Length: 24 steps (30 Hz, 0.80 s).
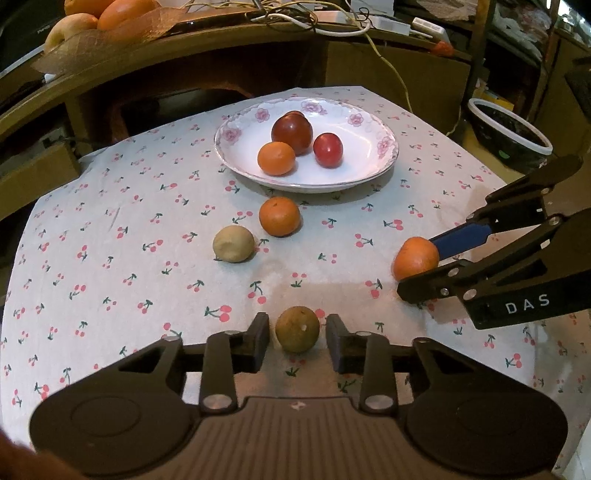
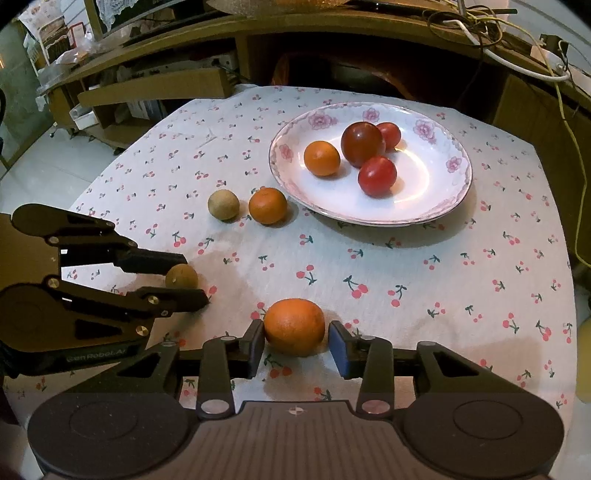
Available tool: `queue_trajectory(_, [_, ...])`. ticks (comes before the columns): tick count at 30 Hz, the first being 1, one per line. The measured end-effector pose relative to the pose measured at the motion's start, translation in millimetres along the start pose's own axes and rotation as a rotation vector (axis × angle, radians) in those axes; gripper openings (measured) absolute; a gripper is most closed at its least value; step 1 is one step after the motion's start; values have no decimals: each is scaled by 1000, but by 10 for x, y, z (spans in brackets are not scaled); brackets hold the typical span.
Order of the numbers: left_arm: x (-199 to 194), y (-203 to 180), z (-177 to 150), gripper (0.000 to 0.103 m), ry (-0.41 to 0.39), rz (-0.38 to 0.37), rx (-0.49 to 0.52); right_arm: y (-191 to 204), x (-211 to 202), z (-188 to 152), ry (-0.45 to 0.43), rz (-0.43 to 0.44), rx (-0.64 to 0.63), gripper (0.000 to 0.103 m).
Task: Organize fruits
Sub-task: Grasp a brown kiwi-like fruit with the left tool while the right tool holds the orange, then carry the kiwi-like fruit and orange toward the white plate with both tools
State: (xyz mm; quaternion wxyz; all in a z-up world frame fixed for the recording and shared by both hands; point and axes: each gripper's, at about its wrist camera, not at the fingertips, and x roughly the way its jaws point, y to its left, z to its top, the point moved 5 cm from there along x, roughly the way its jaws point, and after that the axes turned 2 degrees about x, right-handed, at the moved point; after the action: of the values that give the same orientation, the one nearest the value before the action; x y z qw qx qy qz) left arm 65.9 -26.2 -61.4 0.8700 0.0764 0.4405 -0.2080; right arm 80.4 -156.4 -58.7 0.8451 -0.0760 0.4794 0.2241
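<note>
Both fisheye views look steeply down along their own fingers, close above the near edge of the cloth-covered desk (image 1: 110, 236), facing the flowered plate (image 1: 369, 122) at its far side. The left view sits left, the right view right; each catches the other gripper at its edge, and both share plate and cloth.

Table cover: white cloth (image 1: 110, 258) printed with small red cherries.
Far side: brown wooden desk (image 2: 332, 40) with an open, dark hollow beneath it.
Desk top: tangled white and yellow cables (image 2: 480, 22) at the right.
Far left: wooden shelves (image 2: 147, 92) and pale tiled floor (image 2: 33, 170).
Far right: dark basin with a white rim (image 1: 509, 129).
Light: warm, dim indoor glow.
</note>
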Motion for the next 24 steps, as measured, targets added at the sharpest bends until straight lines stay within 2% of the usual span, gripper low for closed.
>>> queue_trajectory(6, [-5, -24, -20, 44, -4, 9, 10, 12, 18, -5, 2, -5, -4, 43])
queue_trajectory(10, [-11, -46, -4, 31, 5, -3, 5, 28, 27, 2, 11, -5, -5, 40])
queue_trajectory(11, [-11, -49, -1, 31, 7, -3, 4, 30, 24, 6, 11, -10, -6, 37])
queue_trajectory(24, [4, -135, 156, 31, 7, 39, 20, 49, -32, 52, -6, -30, -9, 35])
